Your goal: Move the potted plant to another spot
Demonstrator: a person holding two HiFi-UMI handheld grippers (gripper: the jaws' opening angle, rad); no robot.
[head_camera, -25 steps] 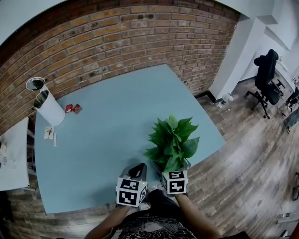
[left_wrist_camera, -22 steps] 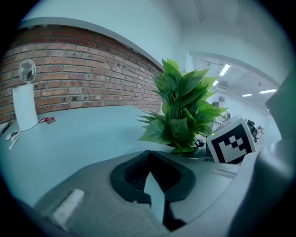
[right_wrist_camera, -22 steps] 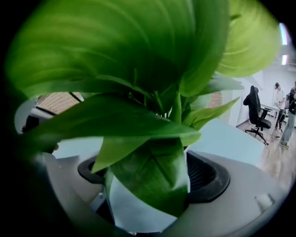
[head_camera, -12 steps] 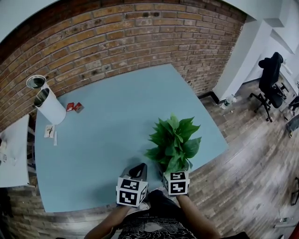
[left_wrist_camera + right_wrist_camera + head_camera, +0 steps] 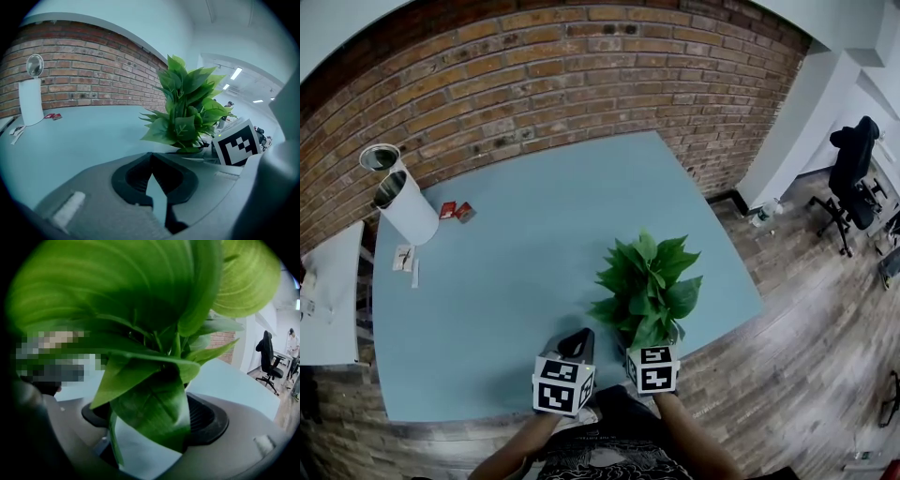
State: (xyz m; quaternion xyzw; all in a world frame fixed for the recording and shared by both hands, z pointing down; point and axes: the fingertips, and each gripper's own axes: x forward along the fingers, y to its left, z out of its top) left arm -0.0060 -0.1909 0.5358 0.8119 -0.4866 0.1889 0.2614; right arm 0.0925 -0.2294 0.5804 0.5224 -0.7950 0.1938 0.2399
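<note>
The potted plant [image 5: 647,286], with broad green leaves in a white pot [image 5: 140,446], stands near the front right edge of the blue table [image 5: 525,244]. My right gripper [image 5: 650,341] reaches in under the leaves. In the right gripper view the pot fills the gap between its two dark pads, so it is shut on the pot, and leaves hide much of the jaws. My left gripper [image 5: 577,341] hovers just left of the plant, shut with nothing held; in the left gripper view [image 5: 151,157] its tips meet. The plant [image 5: 187,112] shows to its right.
A white cylinder [image 5: 408,202] with a dark opening stands at the table's far left. Two small red packets [image 5: 455,210] and paper slips [image 5: 403,258] lie near it. A brick wall [image 5: 581,75] backs the table. An office chair [image 5: 858,173] and a bottle [image 5: 766,214] are on the wooden floor at right.
The head view has drifted slightly. The plant and both grippers stay where they were.
</note>
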